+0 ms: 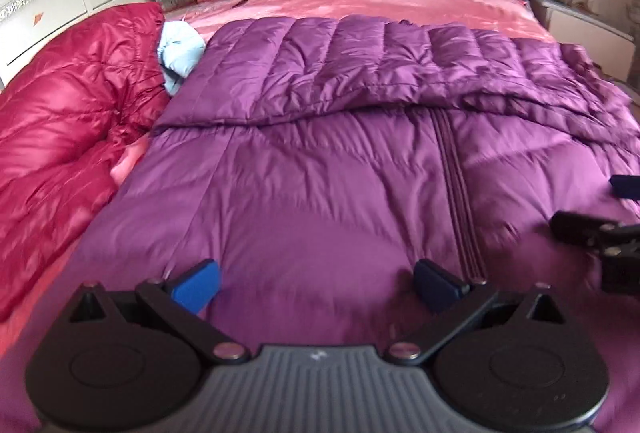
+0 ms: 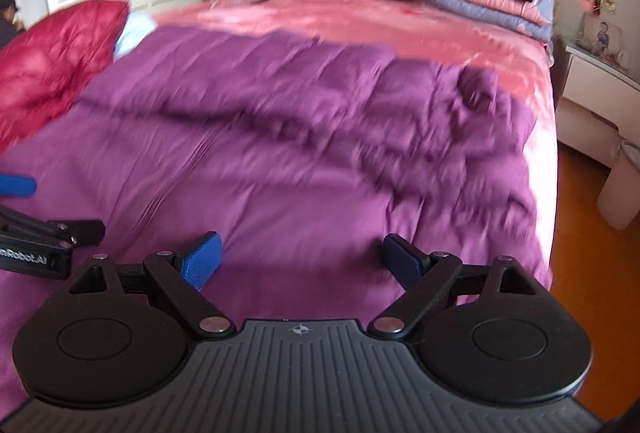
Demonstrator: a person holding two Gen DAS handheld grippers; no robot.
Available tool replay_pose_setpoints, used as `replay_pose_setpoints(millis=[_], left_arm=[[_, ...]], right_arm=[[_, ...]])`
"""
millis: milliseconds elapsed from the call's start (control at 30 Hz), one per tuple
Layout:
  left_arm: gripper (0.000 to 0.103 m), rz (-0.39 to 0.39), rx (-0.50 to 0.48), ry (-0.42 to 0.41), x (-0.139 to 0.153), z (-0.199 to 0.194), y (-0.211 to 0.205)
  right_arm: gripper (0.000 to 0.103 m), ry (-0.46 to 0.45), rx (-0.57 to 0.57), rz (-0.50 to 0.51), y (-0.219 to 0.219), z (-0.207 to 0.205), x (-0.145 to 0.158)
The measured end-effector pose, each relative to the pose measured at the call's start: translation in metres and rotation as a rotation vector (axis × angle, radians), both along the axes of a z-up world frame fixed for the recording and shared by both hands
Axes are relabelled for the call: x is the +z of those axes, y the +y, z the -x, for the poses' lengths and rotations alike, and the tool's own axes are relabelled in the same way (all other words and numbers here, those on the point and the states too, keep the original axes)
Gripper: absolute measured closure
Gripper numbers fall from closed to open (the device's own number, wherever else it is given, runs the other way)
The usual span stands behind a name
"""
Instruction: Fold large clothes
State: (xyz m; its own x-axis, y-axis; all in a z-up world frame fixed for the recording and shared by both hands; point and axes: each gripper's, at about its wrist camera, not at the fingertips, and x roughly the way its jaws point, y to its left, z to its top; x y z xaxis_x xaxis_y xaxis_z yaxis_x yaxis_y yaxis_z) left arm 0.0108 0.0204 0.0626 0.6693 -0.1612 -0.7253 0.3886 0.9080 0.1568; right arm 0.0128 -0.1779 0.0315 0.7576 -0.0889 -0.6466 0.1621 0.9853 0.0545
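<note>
Purple down jacket [image 1: 320, 169]: spread flat on the pink bed [image 1: 360, 3], far part already folded over, likely so the near hem can be lifted. Left gripper [image 1: 316, 283]: fingers wide apart, empty, above the hem. Right gripper [image 2: 302, 259]: likewise spread, empty, alongside.

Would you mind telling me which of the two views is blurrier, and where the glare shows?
Right wrist view: the purple down jacket is smeared by motion blur. Left wrist view: mostly sharp, with quilting seams crisp; sheen glares on the red down jacket. Both bend straight lines at the edges.
</note>
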Motion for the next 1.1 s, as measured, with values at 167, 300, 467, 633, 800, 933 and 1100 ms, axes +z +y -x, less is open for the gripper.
replay_pose_setpoints(millis=[167,300,467,633,800,933,1100], left_arm=[[0.0,-0.007,-0.025,0.017,0.007,0.03,0.014],[0.0,-0.001,-0.032,0.014,0.009,0.052,0.024],[0.0,-0.014,-0.048,0.007,0.01,0.083,0.034],[0.0,-0.023,-0.065,0.004,0.009,0.111,0.046],[0.0,-0.017,-0.072,0.004,0.011,0.13,0.057],[0.0,-0.024,-0.086,-0.002,0.013,0.143,0.063],[0.0,-0.006,-0.082,0.002,0.018,0.154,0.072]], right_arm=[[0.0,0.033,0.023,-0.015,0.022,0.035,0.003],[0.0,0.05,0.048,0.004,0.039,0.066,0.002],[0.0,0.08,0.072,-0.035,0.061,0.103,0.007],[0.0,0.103,0.097,-0.056,0.078,0.137,0.012],[0.0,0.122,0.126,-0.053,0.089,0.162,0.017],[0.0,0.135,0.129,-0.084,0.091,0.178,0.018],[0.0,0.146,0.153,-0.092,0.098,0.198,0.023]])
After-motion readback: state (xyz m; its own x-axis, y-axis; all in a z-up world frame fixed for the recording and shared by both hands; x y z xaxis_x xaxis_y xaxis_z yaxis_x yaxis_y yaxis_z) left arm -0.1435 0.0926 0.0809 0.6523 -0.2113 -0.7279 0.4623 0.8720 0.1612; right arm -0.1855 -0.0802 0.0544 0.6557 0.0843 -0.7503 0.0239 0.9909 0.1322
